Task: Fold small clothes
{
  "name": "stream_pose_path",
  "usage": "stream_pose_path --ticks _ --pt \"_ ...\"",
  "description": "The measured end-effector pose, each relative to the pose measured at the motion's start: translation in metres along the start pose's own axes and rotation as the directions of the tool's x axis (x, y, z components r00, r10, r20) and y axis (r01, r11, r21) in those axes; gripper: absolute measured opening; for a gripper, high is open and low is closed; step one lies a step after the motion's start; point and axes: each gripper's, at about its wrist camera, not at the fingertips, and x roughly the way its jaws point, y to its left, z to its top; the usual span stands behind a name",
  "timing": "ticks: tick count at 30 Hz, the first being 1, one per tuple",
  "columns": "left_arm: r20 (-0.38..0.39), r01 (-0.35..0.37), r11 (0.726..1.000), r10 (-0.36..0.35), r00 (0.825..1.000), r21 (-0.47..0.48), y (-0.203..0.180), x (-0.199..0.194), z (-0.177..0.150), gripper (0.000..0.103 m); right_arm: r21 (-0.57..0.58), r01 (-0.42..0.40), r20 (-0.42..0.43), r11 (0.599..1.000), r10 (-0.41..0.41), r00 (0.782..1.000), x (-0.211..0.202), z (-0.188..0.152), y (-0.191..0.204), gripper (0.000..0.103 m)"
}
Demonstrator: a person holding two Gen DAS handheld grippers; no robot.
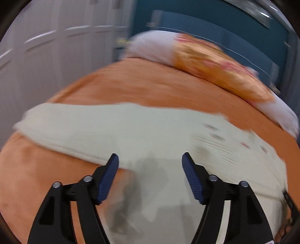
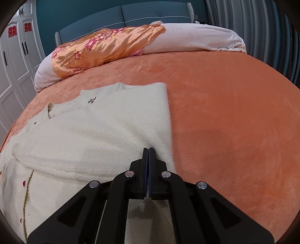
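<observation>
A cream knitted cardigan with small red buttons (image 2: 90, 135) lay spread on the orange plush bedspread (image 2: 234, 116) of a bed, and both pairs of tongs were over it. The right tongs (image 2: 148, 150) were pressed together with no gap between the pads, their tips down at the cardigan's right edge, where a panel of the knit was folded over on itself; whether any of the wool was pinched between them could not be told. Ahead of and to the left of these tongs the neckline showed a small green and red embroidered motif (image 2: 91, 100), and a sleeve lay across the body of the garment to their left. Beyond the cardigan, further ahead, a shiny orange satin pillow with pink flowers (image 2: 105, 48) rested on a white rolled duvet (image 2: 196, 37) against a teal padded headboard (image 2: 131, 16), with white panelled wardrobe doors (image 2: 16, 62) far to the left. The left tongs (image 1: 150, 159) were spread wide, holding nothing, and hung just above the cream knit (image 1: 131, 127), which stretched ahead of and beneath them; that view was smeared with blur, so finer detail was lost.
</observation>
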Motion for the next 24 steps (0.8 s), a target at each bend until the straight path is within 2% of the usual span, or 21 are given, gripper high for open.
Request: stream_pose_path --ticks 2,3,4,5,6,8,10,12,14,15,17,18,21,23,24 --pt "-0.014 -0.062 0.995 0.061 0.998 -0.078 0.049 0.004 0.017 0.069 -0.003 0.003 0.001 1.0 -0.003 1.0 0.0 0.0 0.001 0.0" --pt "-0.031 -0.119 0.981 0.116 0.993 -0.151 0.089 0.008 0.029 0.069 -0.003 0.004 0.001 1.0 -0.004 1.0 0.0 0.0 0.001 0.0" --pt "-0.043 -0.141 0.97 0.135 0.99 -0.198 0.114 0.011 0.035 0.069 -0.003 0.006 0.001 1.0 -0.006 1.0 0.0 0.0 0.002 0.0" --pt "-0.066 -0.178 0.945 0.166 0.984 -0.273 0.15 0.018 0.044 0.069 -0.004 0.006 0.002 1.0 -0.006 1.0 0.0 0.0 0.002 0.0" --pt "-0.077 -0.199 0.93 0.185 0.98 -0.308 0.168 0.02 0.046 0.069 -0.005 0.007 0.002 1.0 -0.007 1.0 -0.001 0.0 0.002 0.0" --pt "-0.116 -0.267 0.87 0.24 0.964 -0.415 0.217 0.027 0.053 0.067 -0.004 0.006 0.001 1.0 -0.006 1.0 -0.001 0.0 0.001 0.0" --pt "-0.13 -0.291 0.824 0.26 0.957 -0.487 0.247 0.031 0.055 0.067 -0.006 0.006 0.001 1.0 -0.006 1.0 -0.001 0.0 0.002 0.0" --pt "-0.142 -0.3 0.797 0.265 0.954 -0.523 0.262 0.037 0.056 0.066 -0.007 0.008 0.001 1.0 -0.008 1.0 -0.001 0.0 0.002 0.0" --pt "-0.163 -0.274 0.8 0.221 0.962 -0.534 0.263 0.051 0.056 0.049 -0.009 0.01 0.002 1.0 -0.01 1.0 -0.001 0.0 0.002 0.0" --pt "-0.175 -0.261 0.806 0.197 0.965 -0.531 0.261 0.056 0.056 0.029 -0.008 0.009 0.002 1.0 -0.009 1.0 -0.001 0.0 0.002 0.0" --pt "-0.187 -0.288 0.813 0.222 0.957 -0.506 0.255 0.063 0.056 0.023 -0.008 0.008 0.002 1.0 -0.008 1.0 -0.001 0.0 0.002 0.0" --pt "-0.181 -0.28 0.824 0.217 0.959 -0.492 0.251 0.064 0.059 0.01 -0.008 0.008 0.002 1.0 -0.008 1.0 -0.001 0.0 0.002 0.0" --pt "-0.127 -0.25 0.855 0.215 0.968 -0.455 0.234 0.052 0.069 0.008 -0.007 0.006 0.003 1.0 -0.006 1.0 -0.001 0.0 0.002 0.0" --pt "-0.061 -0.205 0.89 0.197 0.978 -0.408 0.215 0.035 0.083 0.008 -0.002 0.001 0.006 1.0 -0.001 1.0 -0.001 0.0 0.001 0.0" --pt "-0.019 -0.172 0.916 0.177 0.984 -0.363 0.193 0.024 0.092 0.008 0.001 -0.003 0.008 1.0 0.003 1.0 -0.001 0.0 0.001 0.0"
